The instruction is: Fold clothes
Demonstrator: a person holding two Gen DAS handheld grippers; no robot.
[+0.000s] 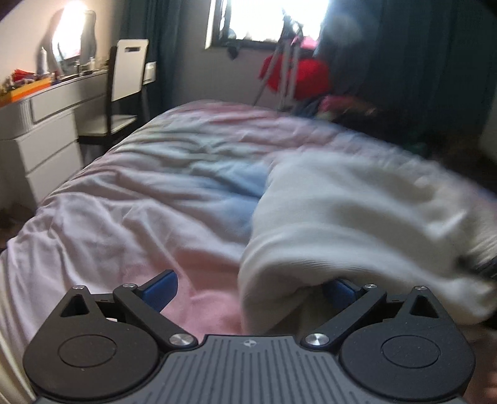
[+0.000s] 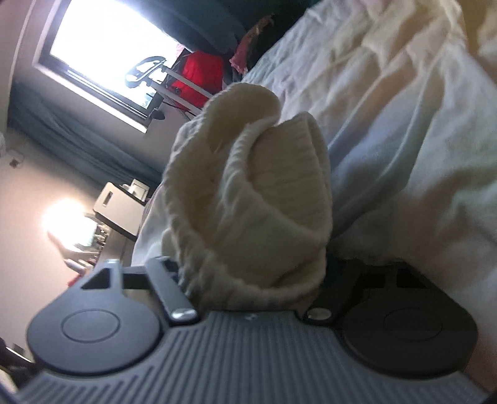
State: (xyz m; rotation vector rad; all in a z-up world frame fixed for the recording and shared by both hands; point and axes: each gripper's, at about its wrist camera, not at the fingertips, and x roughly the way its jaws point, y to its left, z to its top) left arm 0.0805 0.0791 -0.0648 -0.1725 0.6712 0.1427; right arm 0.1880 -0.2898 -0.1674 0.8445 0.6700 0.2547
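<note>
A cream knit garment (image 1: 357,217) lies in a blurred heap on the right side of the bed, and its near fold drapes over the right finger of my left gripper (image 1: 250,292). That gripper hovers low over the pink bedding with its blue pads (image 1: 161,290) spread wide and nothing pinched between them. In the right wrist view, a thick bunch of the same ribbed cream garment (image 2: 248,192) rises out of my right gripper (image 2: 251,279), which is shut on it. The cloth hides both right fingertips.
The bed (image 1: 124,217) carries a rumpled pink and blue duvet. A grey dresser (image 1: 46,124) and a chair (image 1: 124,87) stand at the left. Beyond the bed are a bright window (image 1: 273,18), dark curtains, and a rack with red clothing (image 1: 298,77).
</note>
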